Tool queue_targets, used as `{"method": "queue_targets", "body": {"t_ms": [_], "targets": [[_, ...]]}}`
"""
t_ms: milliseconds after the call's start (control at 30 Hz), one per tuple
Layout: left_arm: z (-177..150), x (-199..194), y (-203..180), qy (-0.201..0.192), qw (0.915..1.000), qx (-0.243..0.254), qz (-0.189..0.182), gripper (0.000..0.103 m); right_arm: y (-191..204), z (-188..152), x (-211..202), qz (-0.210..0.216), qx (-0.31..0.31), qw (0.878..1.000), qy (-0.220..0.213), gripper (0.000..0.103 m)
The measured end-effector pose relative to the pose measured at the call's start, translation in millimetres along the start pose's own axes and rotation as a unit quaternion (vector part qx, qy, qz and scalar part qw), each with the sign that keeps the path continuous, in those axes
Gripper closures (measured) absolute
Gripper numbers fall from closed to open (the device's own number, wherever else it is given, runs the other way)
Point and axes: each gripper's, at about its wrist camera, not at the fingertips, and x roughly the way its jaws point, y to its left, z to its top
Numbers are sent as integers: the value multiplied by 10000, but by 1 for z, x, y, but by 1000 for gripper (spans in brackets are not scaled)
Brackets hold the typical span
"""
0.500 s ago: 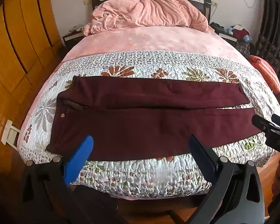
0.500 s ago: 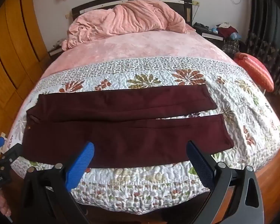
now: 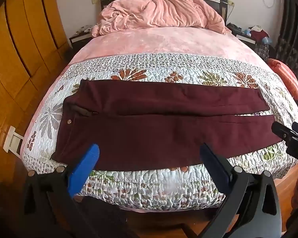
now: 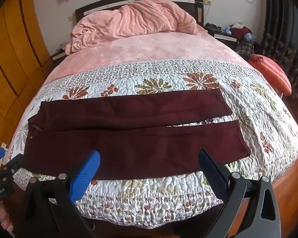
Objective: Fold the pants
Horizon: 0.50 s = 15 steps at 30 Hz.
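Dark maroon pants (image 3: pixel 164 123) lie flat across the foot of the bed, waistband at the left, both legs stretched to the right with a narrow gap between the hems. They also show in the right wrist view (image 4: pixel 133 136). My left gripper (image 3: pixel 149 154) is open and empty, held in front of the bed's near edge, over the pants' near leg. My right gripper (image 4: pixel 149 160) is open and empty, also before the near edge. The right gripper's tip shows in the left wrist view (image 3: pixel 288 136) near the leg hem.
The pants rest on a floral quilt (image 3: pixel 168 182) over a pink bedsheet (image 3: pixel 168 41). A crumpled pink blanket (image 3: pixel 161 11) lies at the headboard. Wooden wardrobe doors (image 3: pixel 15 55) stand at the left. An orange striped cushion (image 4: pixel 272 73) and curtains are at the right.
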Motion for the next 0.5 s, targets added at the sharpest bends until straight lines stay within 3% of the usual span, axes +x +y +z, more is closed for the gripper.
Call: {"method": "queue_targets", "body": {"t_ms": [500], "targets": [[2, 4, -3, -20, 10000, 48, 22, 3, -4, 2, 3, -68, -62, 10000, -6, 4]]}}
